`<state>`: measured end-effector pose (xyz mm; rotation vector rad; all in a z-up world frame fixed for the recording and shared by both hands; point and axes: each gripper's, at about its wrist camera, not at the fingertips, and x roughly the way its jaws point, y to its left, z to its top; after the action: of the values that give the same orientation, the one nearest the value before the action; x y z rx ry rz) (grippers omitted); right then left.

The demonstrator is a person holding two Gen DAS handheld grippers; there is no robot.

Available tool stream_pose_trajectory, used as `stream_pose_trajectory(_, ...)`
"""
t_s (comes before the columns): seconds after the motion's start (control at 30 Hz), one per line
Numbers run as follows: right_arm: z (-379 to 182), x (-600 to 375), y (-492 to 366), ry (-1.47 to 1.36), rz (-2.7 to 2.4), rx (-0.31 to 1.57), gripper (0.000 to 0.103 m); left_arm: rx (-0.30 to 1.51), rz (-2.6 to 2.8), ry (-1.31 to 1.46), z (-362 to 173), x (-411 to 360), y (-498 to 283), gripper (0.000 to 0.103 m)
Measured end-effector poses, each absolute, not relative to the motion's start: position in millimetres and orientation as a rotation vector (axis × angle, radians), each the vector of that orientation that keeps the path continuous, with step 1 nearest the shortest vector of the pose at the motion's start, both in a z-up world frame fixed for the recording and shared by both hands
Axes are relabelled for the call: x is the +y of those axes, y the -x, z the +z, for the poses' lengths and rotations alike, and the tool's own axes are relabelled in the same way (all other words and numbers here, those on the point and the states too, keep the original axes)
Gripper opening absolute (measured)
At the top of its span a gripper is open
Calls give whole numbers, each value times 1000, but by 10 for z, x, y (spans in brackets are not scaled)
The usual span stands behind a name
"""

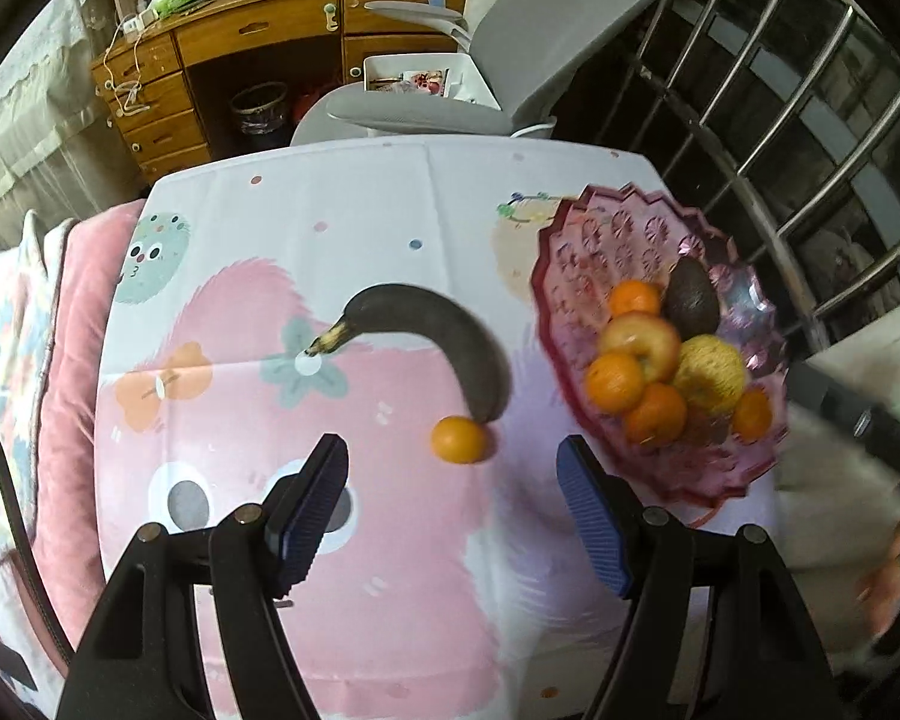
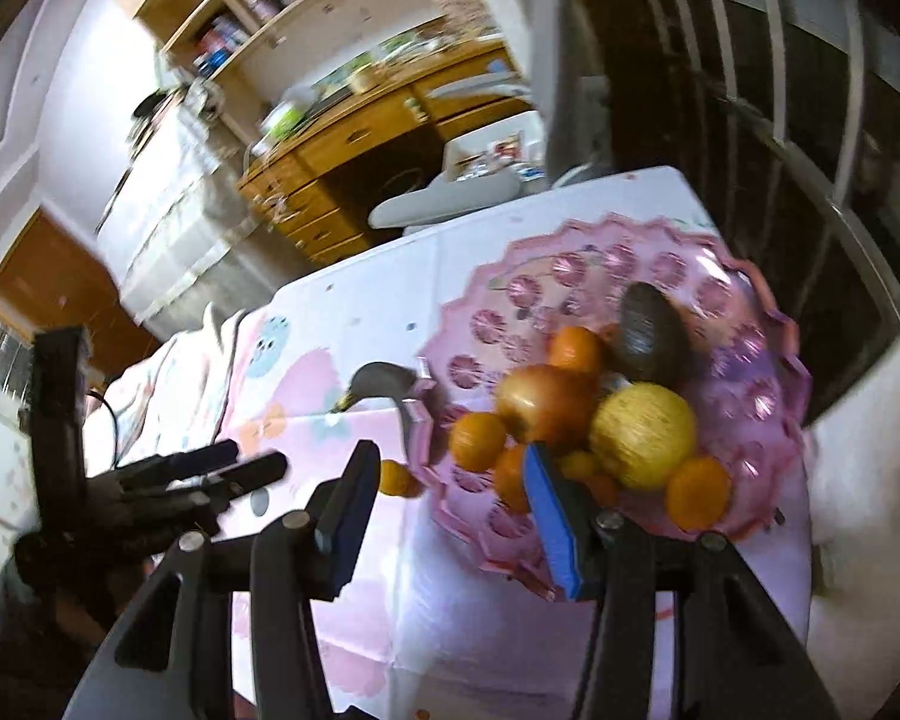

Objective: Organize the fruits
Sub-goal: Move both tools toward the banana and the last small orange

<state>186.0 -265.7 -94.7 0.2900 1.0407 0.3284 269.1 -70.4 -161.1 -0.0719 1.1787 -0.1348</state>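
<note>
A dark overripe banana (image 1: pixel 444 336) and a small orange (image 1: pixel 459 439) lie on the patterned tablecloth, touching. A pink scalloped fruit bowl (image 1: pixel 618 228) at the right holds several oranges, an apple (image 1: pixel 639 339), a yellow fruit (image 1: pixel 711 372) and an avocado (image 1: pixel 693 294). My left gripper (image 1: pixel 453 510) is open and empty, just short of the loose orange. My right gripper (image 2: pixel 450 498) is open and empty above the bowl's (image 2: pixel 570 276) near left rim; the loose orange (image 2: pixel 397 478) and the banana's (image 2: pixel 378 381) stem end show left of the bowl.
A grey office chair (image 1: pixel 510 60) stands behind the table, with a wooden desk (image 1: pixel 210 48) beyond. A metal window grille (image 1: pixel 810 120) is at the right. A pink cushion (image 1: pixel 72 360) lies along the table's left edge. The left gripper's body (image 2: pixel 150 480) shows at the right wrist view's left.
</note>
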Motion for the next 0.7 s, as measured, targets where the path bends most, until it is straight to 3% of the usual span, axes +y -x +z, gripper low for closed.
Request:
stream_pose_trajectory(0.47,-983,-2034,-2795,6,496,1131,51,1107,-237,-46,-2192,-798,-2720,70)
stream_pose_trajectory(0.7,-1287,-1509,-3263,155,580,1197,51,1119,-265,-69,-2501,-855,-2885,68)
